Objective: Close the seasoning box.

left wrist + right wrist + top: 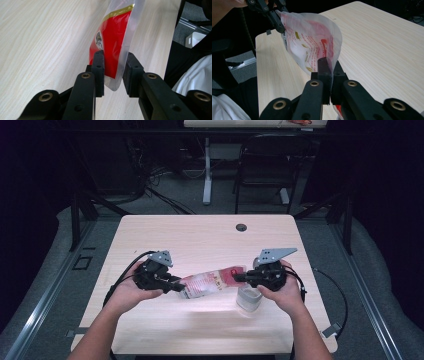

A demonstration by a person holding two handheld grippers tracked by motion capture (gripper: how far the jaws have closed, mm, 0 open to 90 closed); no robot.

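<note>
Mid-frame, above the table (200, 232): pouch (212, 281) stretched between both grippers
Left gripper (113, 72): jaws part open — pouch edge between them, one pad touching
Right gripper (330, 72): clamped on pouch
Lower right: cup (248, 299)

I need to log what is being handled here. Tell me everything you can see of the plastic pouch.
The pouch is a soft red-and-white printed bag with clear edges and gold trim, held lengthwise above the table. The right hand-held gripper is shut on one end. The other end sits between the left hand-held gripper's jaws, one pad touching it.

pouch (113, 37): red, gold trim, clear edge | table (200, 235): pale woodgrain
</note>
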